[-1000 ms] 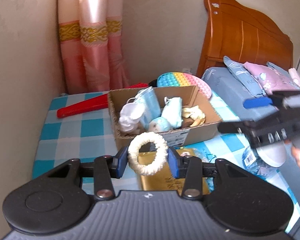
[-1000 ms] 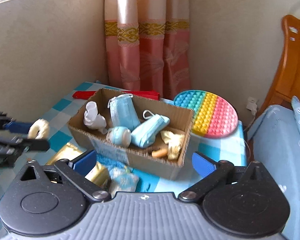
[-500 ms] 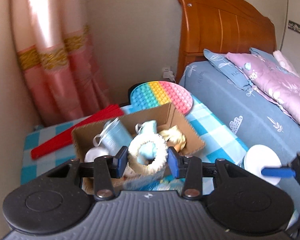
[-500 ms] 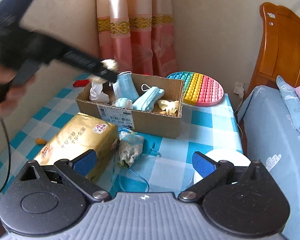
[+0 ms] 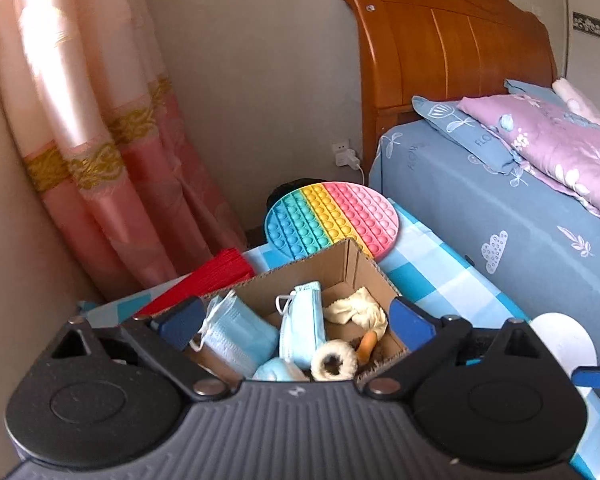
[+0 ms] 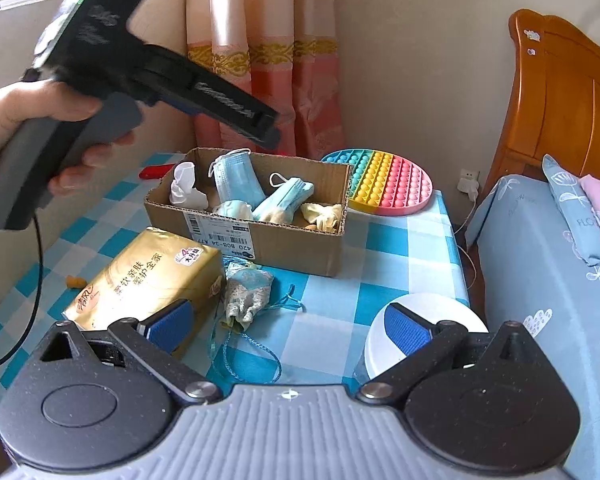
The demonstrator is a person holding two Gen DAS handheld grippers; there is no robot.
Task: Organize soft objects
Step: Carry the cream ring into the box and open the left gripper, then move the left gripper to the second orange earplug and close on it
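Your left gripper (image 5: 296, 320): you hold it above the cardboard box (image 6: 296, 246); its jaws have just been opening and now stand wide apart, with nothing pinched between the blue pads.
Fluffy ring (image 5: 334, 362): it lies loose inside the box, near the front wall, below your spread left fingers and touching neither pad; it is beside a blue mask.
Your right gripper (image 6: 288, 326): released, jaws wide, nothing between them; it hangs over the checked cloth (image 6: 384, 248), with the white round lid (image 6: 456, 312) under its right finger.
Your left hand (image 6: 28, 120): seen from the right camera, wrapped around the grey handle at the upper left, a black cable hanging from it.
Box contents: two blue face masks (image 6: 236, 178), a white bundle (image 6: 184, 192) at the left end, a pale blue ball (image 6: 232, 208), a cream cloth (image 5: 358, 312) at the right end and a small orange piece (image 5: 366, 346).
Box label: a white sticker with a barcode, upside down to you; it reads "420 B08-34 A77".
Tissue pack (image 6: 144, 280): gold wrapper, just in front of the box, printed with Chinese characters and a pink badge showing a "4"; the brand mark at its near corner is too small for you to read.
Drawstring pouch (image 6: 246, 292): pale patterned fabric, beside the tissue pack, its blue cord looped on the cloth.
Rainbow bubble mat (image 6: 384, 182): round, behind the box's right end.
Red fan (image 5: 204, 280): folded, behind the box's left end.
Pillow (image 6: 576, 208): blue, on the bed; the letters "FLO" show.
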